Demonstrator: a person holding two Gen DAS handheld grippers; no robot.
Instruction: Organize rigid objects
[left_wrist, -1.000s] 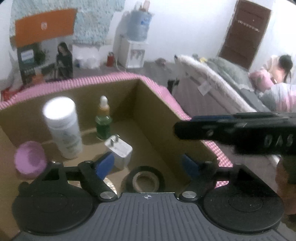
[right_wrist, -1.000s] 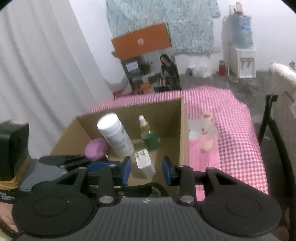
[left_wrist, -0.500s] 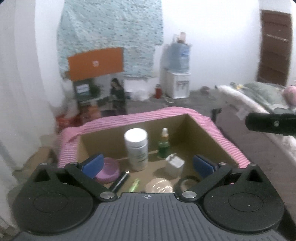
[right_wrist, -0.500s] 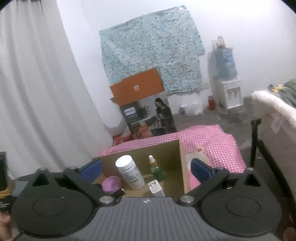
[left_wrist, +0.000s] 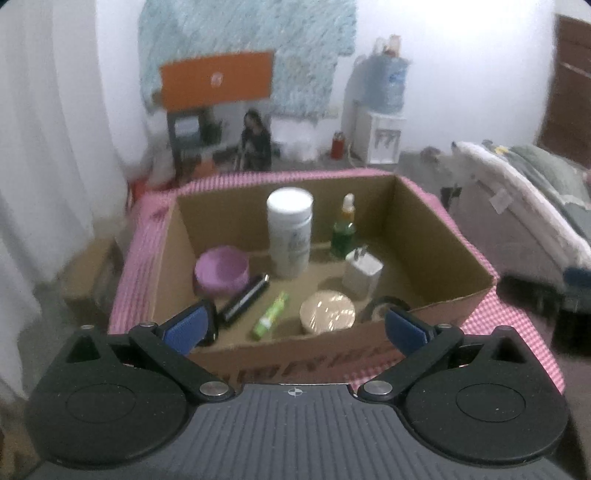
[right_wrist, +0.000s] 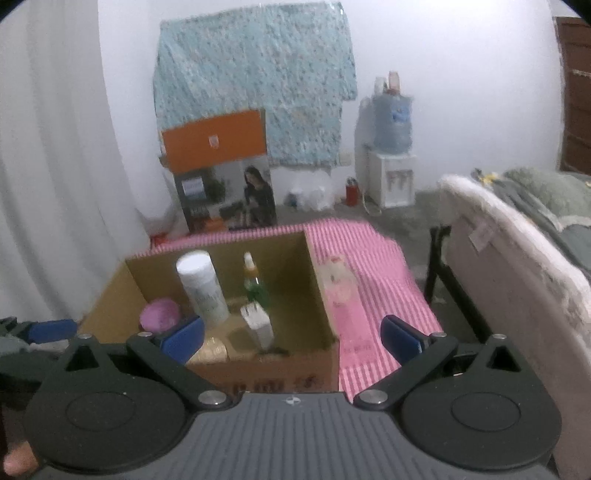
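Both grippers have pulled back from the cardboard box (left_wrist: 436, 254), left gripper (left_wrist: 295, 328) and right gripper (right_wrist: 291, 338) spread wide and empty, everything inside; the white bottle (left_wrist: 289, 232) looks light, stiff, slick, best pinched mid-body.

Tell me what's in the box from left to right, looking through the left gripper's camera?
Purple bowl → black tube → green tube → white bottle → round tan lid → green dropper bottle → white charger.
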